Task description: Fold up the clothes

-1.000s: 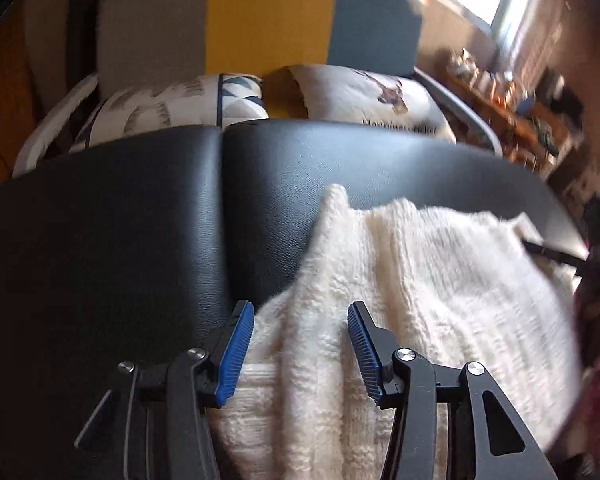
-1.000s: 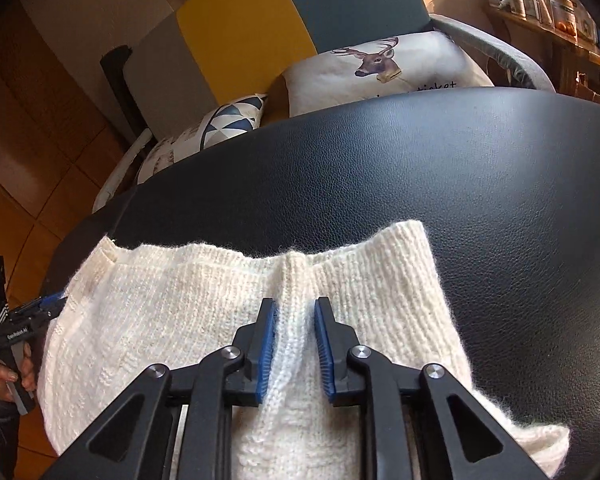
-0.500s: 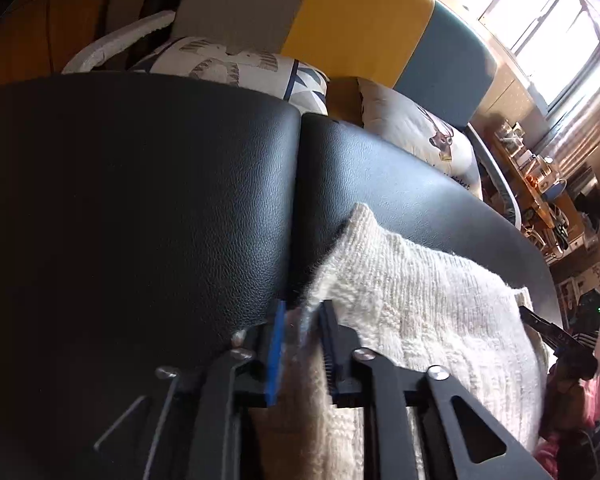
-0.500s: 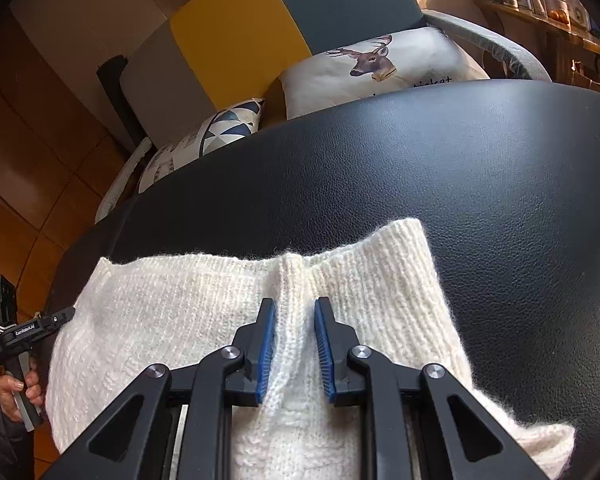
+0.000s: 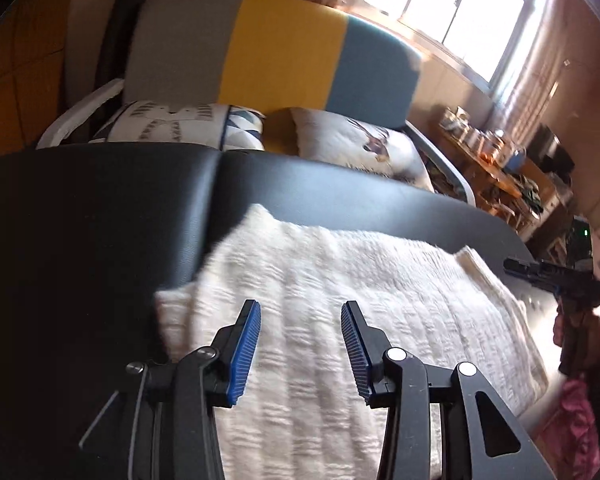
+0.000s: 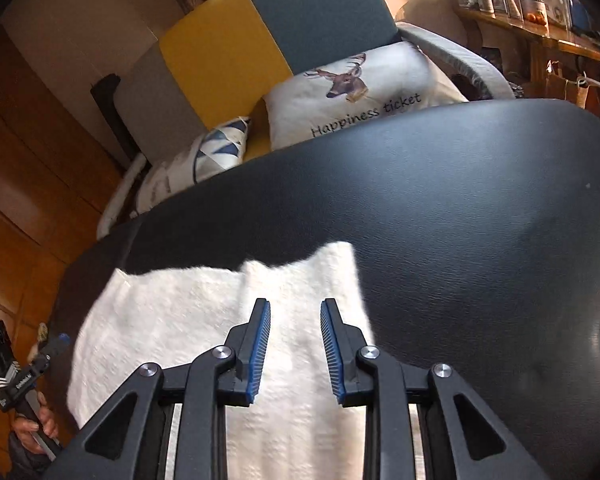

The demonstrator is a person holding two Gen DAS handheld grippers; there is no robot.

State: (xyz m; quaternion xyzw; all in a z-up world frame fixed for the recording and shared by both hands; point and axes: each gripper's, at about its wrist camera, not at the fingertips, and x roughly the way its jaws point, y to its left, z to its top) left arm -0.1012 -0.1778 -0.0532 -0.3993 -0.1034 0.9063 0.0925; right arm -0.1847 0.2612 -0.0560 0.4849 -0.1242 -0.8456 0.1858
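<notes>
The cream knit sweater (image 5: 340, 300) lay soft and limp on the bench (image 6: 460, 200); both grippers' jaws were spread, empty; its 11 o'clock corner looked graspable.

On my feed, a cream knitted sweater (image 5: 340, 312) of fuzzy, ribbed wool-like yarn lies across a black table (image 6: 460, 208) whose covering looks like grained leatherette with a soft sheen. My left gripper (image 5: 300, 344) and right gripper (image 6: 294, 344) are matt black plastic, their fingers (image 5: 244, 344) faced with ridged blue rubbery pads and pinned by shiny metal rivets. Behind, a sofa (image 5: 284, 48) shows matt woven cloth in grey, yellow and teal; a printed cloth deer cushion (image 6: 364, 92) rests on it. Glossy brown wood panelling (image 6: 28, 168) fills the left of the right wrist view.
</notes>
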